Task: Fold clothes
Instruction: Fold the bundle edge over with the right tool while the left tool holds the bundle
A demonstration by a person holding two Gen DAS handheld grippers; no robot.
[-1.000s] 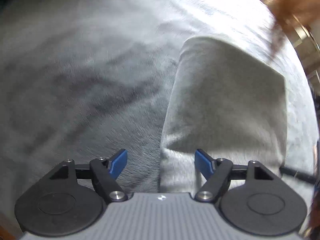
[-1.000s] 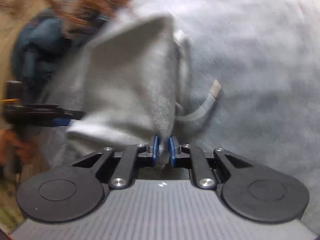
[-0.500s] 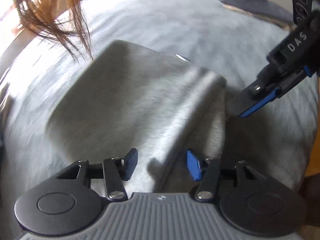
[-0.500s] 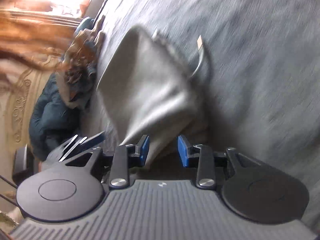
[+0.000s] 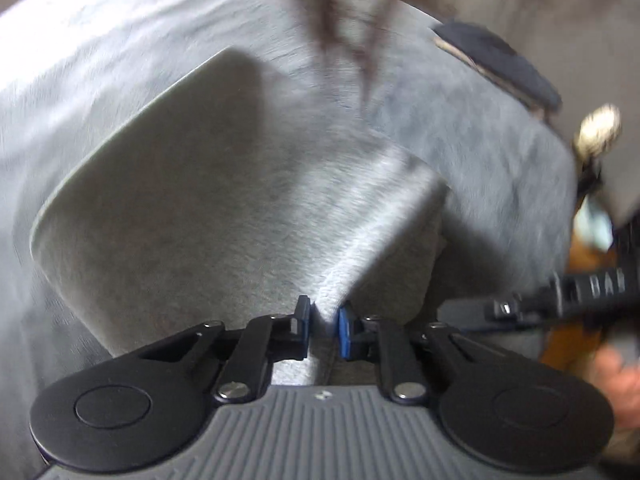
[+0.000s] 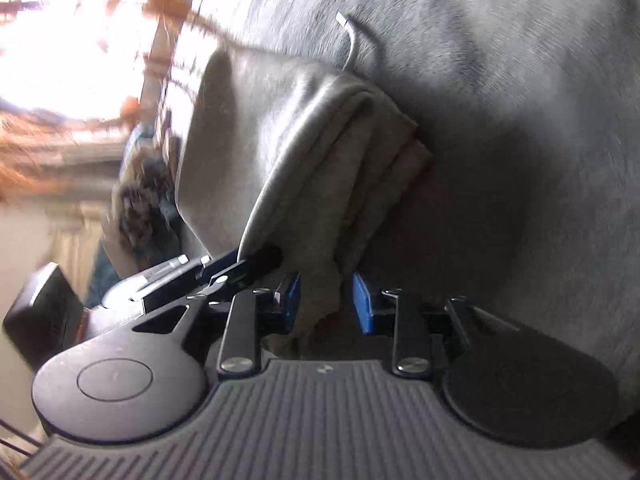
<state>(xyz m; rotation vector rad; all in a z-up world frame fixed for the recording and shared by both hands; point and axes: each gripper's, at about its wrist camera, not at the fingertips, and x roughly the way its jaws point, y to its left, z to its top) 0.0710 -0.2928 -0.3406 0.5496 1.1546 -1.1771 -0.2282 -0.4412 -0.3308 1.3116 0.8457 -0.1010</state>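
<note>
1. Left gripper (image 5: 323, 322): blue pads nearly together, pinching a raised ridge of the grey garment (image 5: 224, 216) right at its near edge.
2. Right gripper (image 6: 326, 300): jaws apart at approx. mid width; a hanging corner of the garment (image 6: 304, 168) sits between the pads, touching the left pad, clear of the right pad. Not clamped.
3. Garment: folded into a rough rectangle w/ several layers stacked along one edge, lying on the grey bedspread (image 5: 480, 128); near end lifted by the left gripper.
4. Drawstring (image 6: 351, 40) w/ pale tip sticks out from the far end onto the bedspread.
5. Right wrist view: left gripper's fingers meet the cloth just beside the right gripper's left pad.
6. Brown hair (image 5: 352, 20) hangs in at top, blurred. Dark clothes pile (image 6: 140, 200) beyond garment, blurred.
</note>
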